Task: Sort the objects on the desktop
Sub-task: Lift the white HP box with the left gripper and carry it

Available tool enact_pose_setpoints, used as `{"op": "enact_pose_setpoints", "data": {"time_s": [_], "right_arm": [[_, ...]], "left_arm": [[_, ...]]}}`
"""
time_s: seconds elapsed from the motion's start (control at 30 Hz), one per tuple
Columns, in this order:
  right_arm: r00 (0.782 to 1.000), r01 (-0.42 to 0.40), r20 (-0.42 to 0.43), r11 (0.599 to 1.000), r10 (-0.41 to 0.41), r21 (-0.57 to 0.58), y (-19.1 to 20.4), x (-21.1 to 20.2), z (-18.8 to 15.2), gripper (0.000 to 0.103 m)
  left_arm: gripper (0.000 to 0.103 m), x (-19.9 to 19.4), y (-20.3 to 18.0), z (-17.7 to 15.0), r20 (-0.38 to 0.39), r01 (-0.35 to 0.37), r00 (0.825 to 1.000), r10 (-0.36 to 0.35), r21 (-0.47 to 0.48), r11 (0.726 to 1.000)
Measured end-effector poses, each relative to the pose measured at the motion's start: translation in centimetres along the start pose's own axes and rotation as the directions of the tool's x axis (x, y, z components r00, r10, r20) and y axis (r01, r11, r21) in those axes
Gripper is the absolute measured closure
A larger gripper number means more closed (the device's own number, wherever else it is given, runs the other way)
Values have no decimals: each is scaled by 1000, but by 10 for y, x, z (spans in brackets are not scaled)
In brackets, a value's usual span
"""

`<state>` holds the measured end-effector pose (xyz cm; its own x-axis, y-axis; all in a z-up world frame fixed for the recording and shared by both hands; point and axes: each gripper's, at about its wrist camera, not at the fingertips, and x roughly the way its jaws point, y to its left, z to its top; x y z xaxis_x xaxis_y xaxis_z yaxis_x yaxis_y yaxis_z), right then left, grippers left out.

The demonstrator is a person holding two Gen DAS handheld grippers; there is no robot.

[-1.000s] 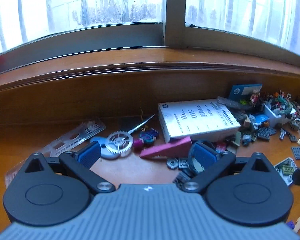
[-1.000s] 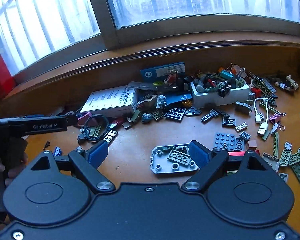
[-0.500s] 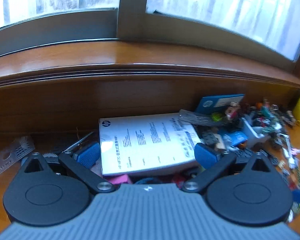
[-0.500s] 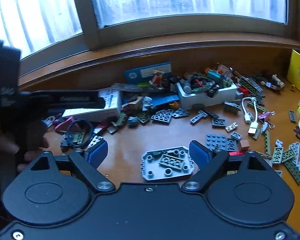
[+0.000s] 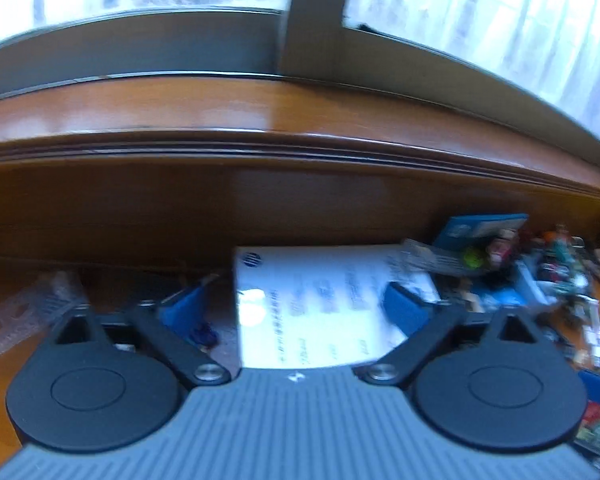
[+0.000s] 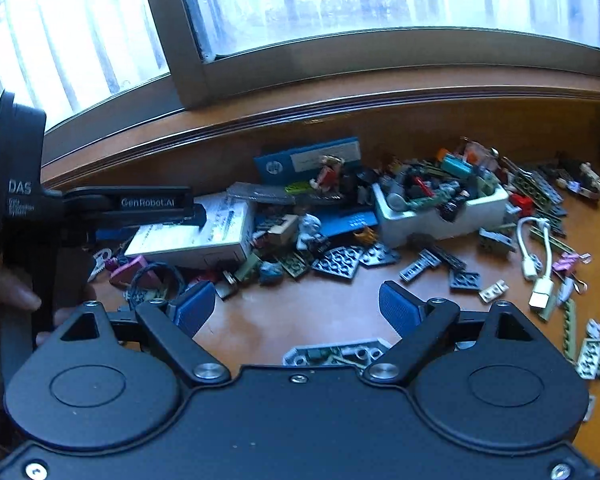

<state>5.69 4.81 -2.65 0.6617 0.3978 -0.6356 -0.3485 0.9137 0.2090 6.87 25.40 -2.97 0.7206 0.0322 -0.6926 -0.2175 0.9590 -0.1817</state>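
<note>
Sorting has hardly started. Bricks and bits lie all over the tabletop (image 6: 332, 304). The left gripper (image 5: 296, 312) is closing its fingers around the white box (image 5: 320, 300), not squeezing yet. The right gripper (image 6: 296, 308) is open and empty.

This looked like a room in a home, at a polished wooden desk (image 6: 332, 312) built beneath a wide window (image 6: 380, 0) with a wooden sill (image 5: 260, 108). Toy building bricks (image 6: 338, 262), a white tub (image 6: 440, 216) of small parts, printer boxes (image 5: 312, 300) and a USB cable (image 6: 536, 264) littered the top.
</note>
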Motion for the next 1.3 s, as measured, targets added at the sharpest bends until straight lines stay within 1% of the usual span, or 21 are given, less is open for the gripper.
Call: {"op": "enact_pose_setpoints", "data": {"time_s": [0.07, 0.13, 0.23, 0.27, 0.3, 0.37, 0.4, 0.43, 0.47, 0.53, 0.57, 0.67, 0.77, 0.8, 0.9, 0.97, 1.03, 1.17, 1.3], "right_arm": [[1000, -3, -2, 1000, 3, -2, 1, 1, -1, 14], [1000, -3, -5, 1000, 3, 2, 0, 2, -2, 14], [1000, 9, -7, 1000, -8, 14, -2, 2, -2, 14], [1000, 15, -9, 1000, -15, 19, -4, 1, -2, 14], [1000, 21, -8, 999, -21, 24, -6, -1, -1, 14], [999, 36, -4, 999, -36, 40, -10, -5, -1, 14], [999, 47, -4, 998, -47, 47, -12, -6, 0, 14], [998, 56, -1, 997, -56, 56, -15, -9, 0, 14], [998, 62, 1, 996, -62, 64, -16, -10, 0, 14], [997, 75, 5, 994, -76, 77, -20, -14, 0, 14], [997, 80, 5, 993, -81, 82, -21, -16, -1, 14], [996, 89, 5, 992, -90, 92, -23, -19, -4, 14], [995, 99, 7, 991, -100, 92, -21, -22, -7, 14], [995, 103, 7, 990, -104, 94, -21, -22, -8, 14], [993, 114, 3, 988, -115, 101, -21, -24, -11, 14], [993, 120, 0, 987, -121, 107, -21, -24, -12, 14], [992, 125, -2, 986, -125, 106, -21, -24, -13, 14], [992, 125, -1, 987, -126, 102, -19, -24, -14, 14], [993, 121, -7, 989, -121, 90, -15, -21, -14, 14]], "left_arm": [[22, -6, -4, -1, -21, 37, 999, -37, 15, 999], [25, -13, -9, -6, -44, 81, 996, -79, 37, 996], [27, -26, -16, -17, -106, 180, 979, -174, 56, 982], [27, -31, -20, -21, -121, 215, 971, -204, 82, 973], [26, -36, -23, -25, -128, 232, 968, -217, 121, 965], [15, -44, -27, -30, -126, 223, 972, -201, 206, 953], [11, -45, -27, -30, -120, 225, 972, -201, 238, 945], [3, -45, -27, -29, -112, 226, 973, -203, 273, 935], [0, -45, -28, -29, -107, 226, 974, -202, 308, 924], [0, -40, -32, -26, -104, 210, 977, -184, 380, 901], [0, -35, -35, -24, -110, 212, 977, -182, 418, 883], [0, -19, -42, -24, -147, 244, 970, -196, 498, 833], [0, -5, -51, -28, -170, 262, 965, -201, 540, 800], [0, -4, -51, -29, -165, 272, 962, -216, 539, 797], [2, 1, -49, -26, -150, 284, 959, -241, 504, 815], [10, 2, -47, -24, -137, 289, 957, -254, 484, 826], [19, -3, -44, -22, -126, 296, 955, -269, 476, 828], [21, -22, -37, -16, -76, 282, 958, -277, 430, 858], [22, -45, -23, -14, -19, 242, 967, -253, 370, 897]]}}
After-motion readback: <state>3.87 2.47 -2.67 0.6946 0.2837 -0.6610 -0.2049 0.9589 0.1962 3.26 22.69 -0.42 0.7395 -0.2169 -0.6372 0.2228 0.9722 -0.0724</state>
